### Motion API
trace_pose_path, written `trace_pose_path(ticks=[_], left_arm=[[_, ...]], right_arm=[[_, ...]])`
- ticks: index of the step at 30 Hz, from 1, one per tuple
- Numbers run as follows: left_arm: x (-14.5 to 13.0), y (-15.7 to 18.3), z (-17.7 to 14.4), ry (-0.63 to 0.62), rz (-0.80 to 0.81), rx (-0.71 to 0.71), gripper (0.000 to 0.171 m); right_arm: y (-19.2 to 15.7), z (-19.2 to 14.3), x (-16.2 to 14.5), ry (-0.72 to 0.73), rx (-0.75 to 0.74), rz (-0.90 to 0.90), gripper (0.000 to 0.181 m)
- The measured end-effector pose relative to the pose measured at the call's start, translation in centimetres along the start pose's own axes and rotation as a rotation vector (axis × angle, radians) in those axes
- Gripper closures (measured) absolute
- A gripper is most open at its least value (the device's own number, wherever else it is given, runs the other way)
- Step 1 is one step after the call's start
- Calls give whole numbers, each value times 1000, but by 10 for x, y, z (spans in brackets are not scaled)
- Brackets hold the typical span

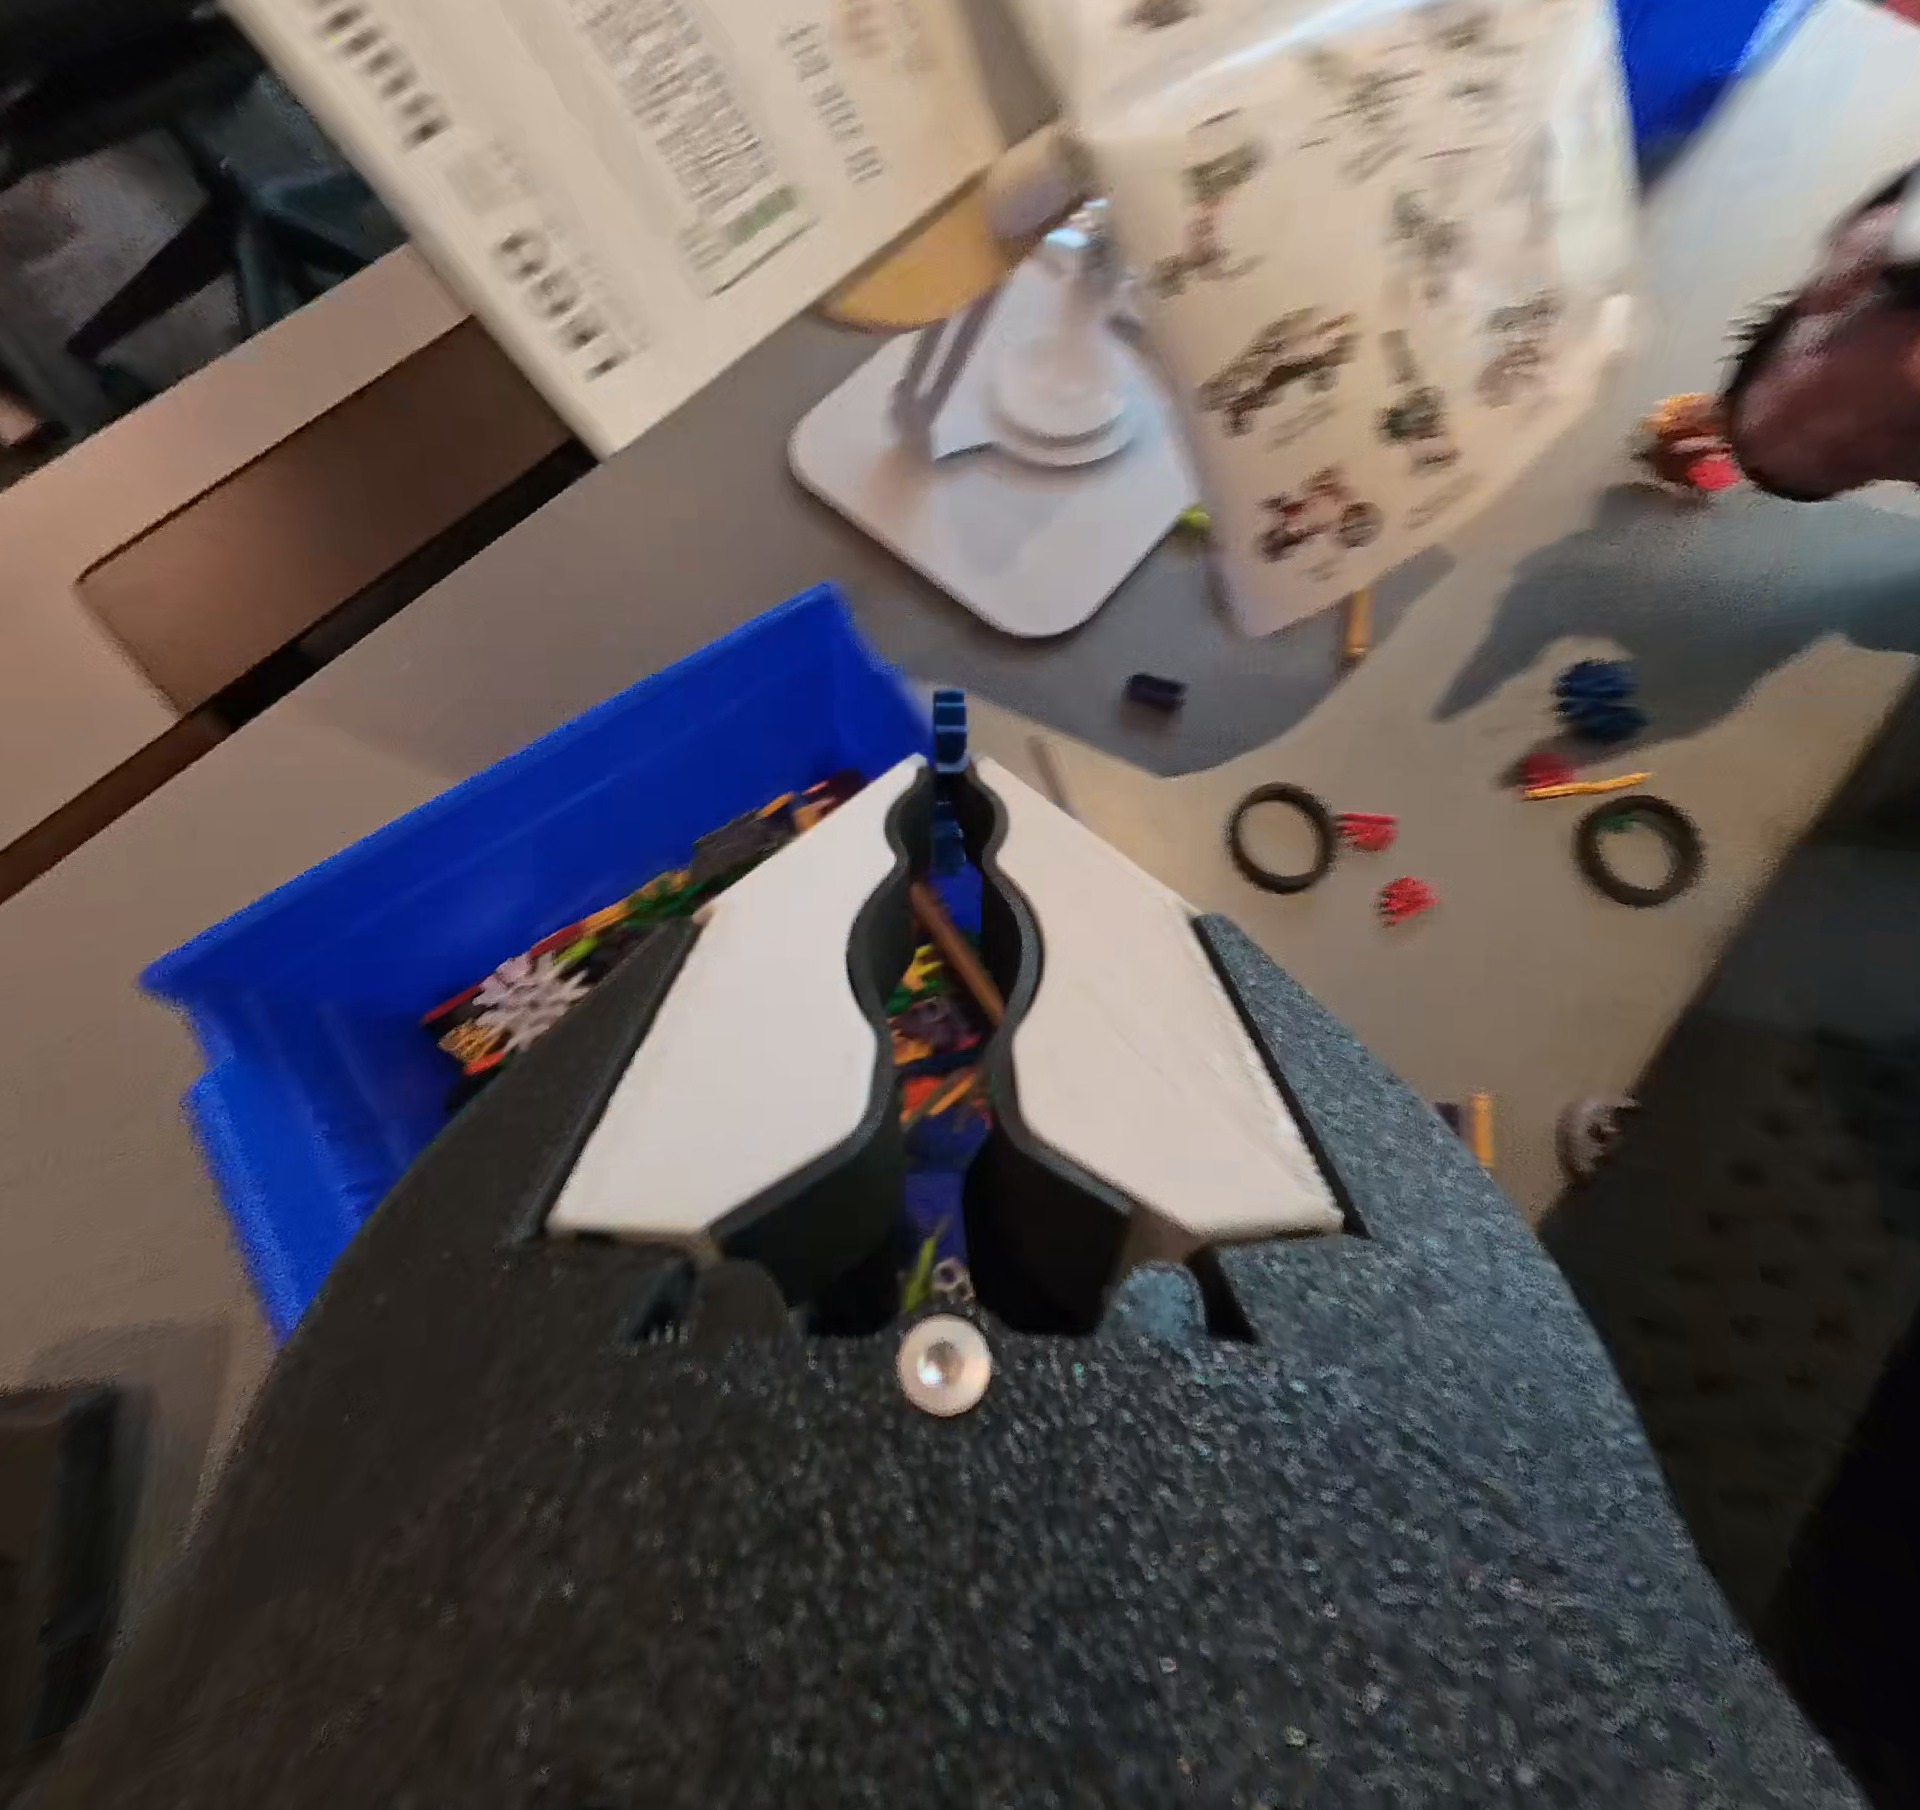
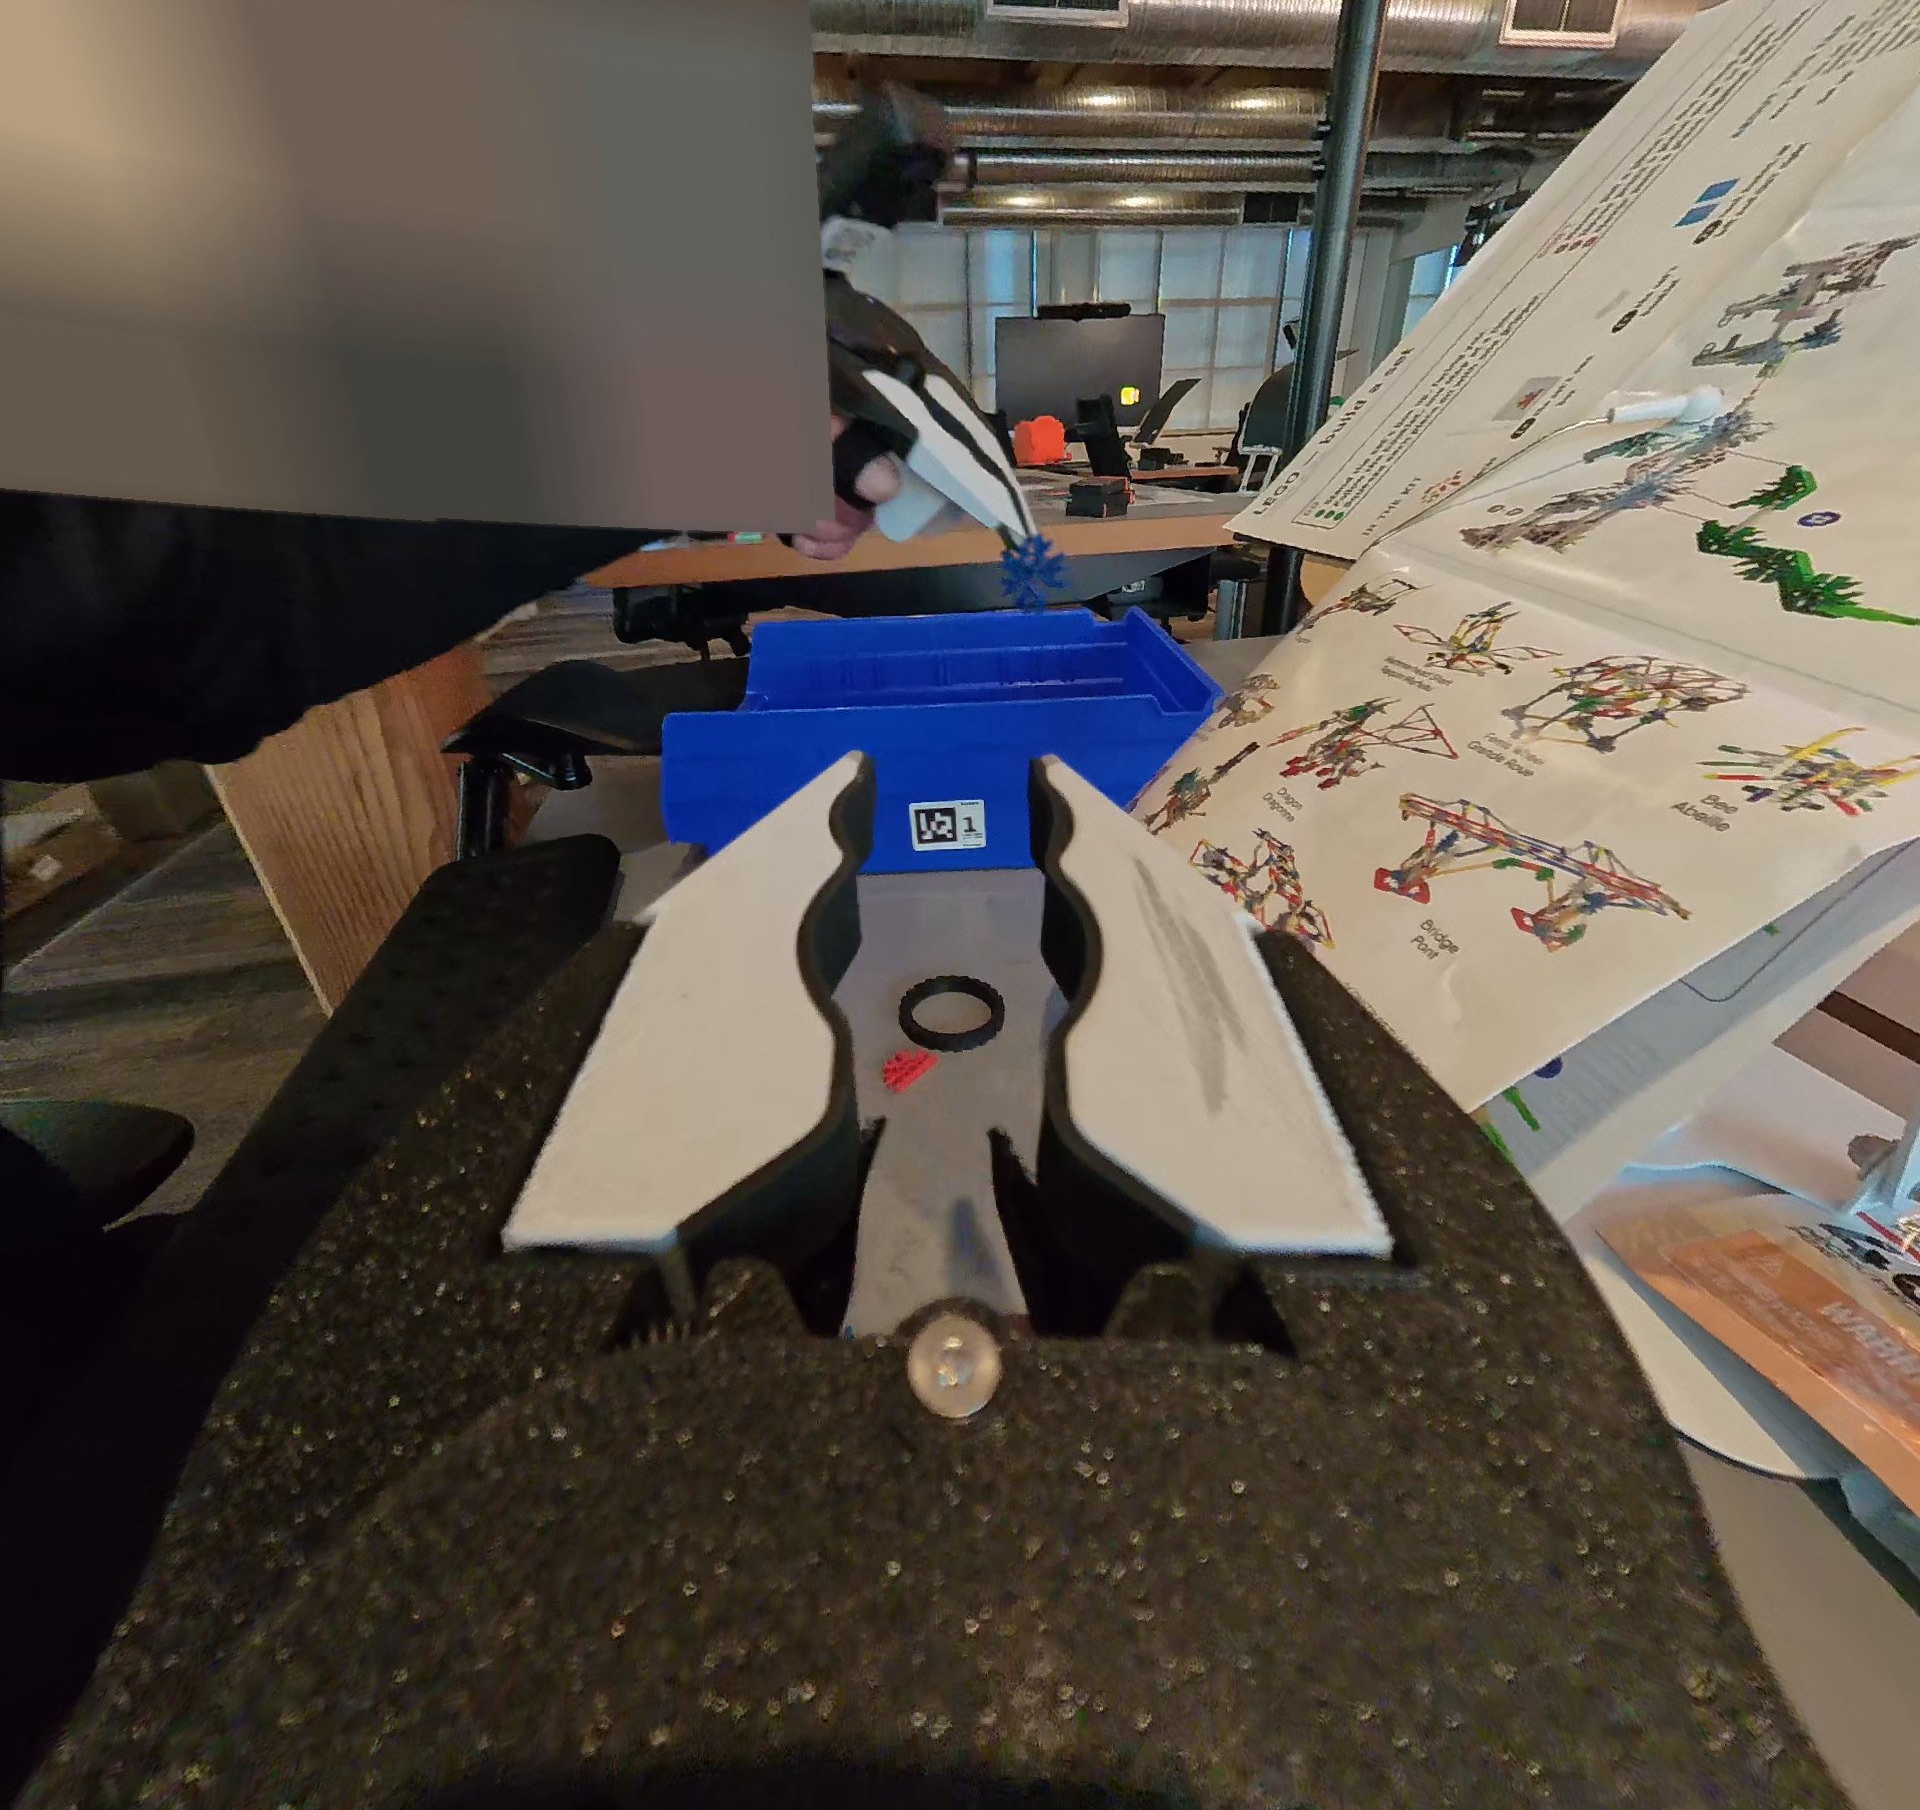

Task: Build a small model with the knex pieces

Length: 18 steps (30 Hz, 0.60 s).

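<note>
With our left gripper [image 1: 948, 773] clenched on a blue snowflake piece [image 1: 948, 721] above the blue bin [image 1: 499, 856], we keep it pinched at the jaws' tips, while our right gripper [image 2: 948, 773] hangs released over a black ring [image 2: 951, 1012] on the bench [image 2: 940, 913].

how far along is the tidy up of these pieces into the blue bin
Done: the bin already holds many mixed pieces. In hand: the left gripper is shut on a blue connector above it. Left: rings, red bits lie loose on the table; right gripper open, empty.
</note>
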<state>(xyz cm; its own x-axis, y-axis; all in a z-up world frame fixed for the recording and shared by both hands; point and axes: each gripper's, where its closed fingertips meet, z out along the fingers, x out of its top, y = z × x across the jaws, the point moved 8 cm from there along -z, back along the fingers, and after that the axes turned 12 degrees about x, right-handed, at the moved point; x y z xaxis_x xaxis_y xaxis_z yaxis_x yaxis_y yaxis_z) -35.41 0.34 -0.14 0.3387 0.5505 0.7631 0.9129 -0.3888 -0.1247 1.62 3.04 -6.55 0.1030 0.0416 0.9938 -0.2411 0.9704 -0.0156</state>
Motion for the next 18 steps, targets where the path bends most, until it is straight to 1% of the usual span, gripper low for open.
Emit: trace_pose_path(ticks=[3, 5, 8, 10, 12, 14, 17, 18], left_arm=[[14, 53, -5, 43, 50, -115, 168], [16, 95, 0, 48, 91, -202, 168], [5, 158, 24, -5, 133, -356, 168], [-6, 187, 42, -38, 135, -425, 168], [-22, 206, 64, -105, 136, -471, 168], [-36, 216, 83, -149, 79, -533, 168], [-53, 221, 101, -220, 25, -582, 167], [-56, 220, 105, -232, 13, -575, 167]], right_arm=[[2, -2, 0, -5, -17, -4, 152], [3, -4, 1, 2, -29, -5, 152], [5, -7, 3, 14, -41, -4, 152], [5, -7, 4, 17, -44, -5, 152], [5, -7, 4, 14, -45, -9, 152], [5, -7, 4, 10, -45, -12, 152], [5, -8, 5, 11, -48, -12, 152], [5, -8, 5, 14, -47, -12, 153]])
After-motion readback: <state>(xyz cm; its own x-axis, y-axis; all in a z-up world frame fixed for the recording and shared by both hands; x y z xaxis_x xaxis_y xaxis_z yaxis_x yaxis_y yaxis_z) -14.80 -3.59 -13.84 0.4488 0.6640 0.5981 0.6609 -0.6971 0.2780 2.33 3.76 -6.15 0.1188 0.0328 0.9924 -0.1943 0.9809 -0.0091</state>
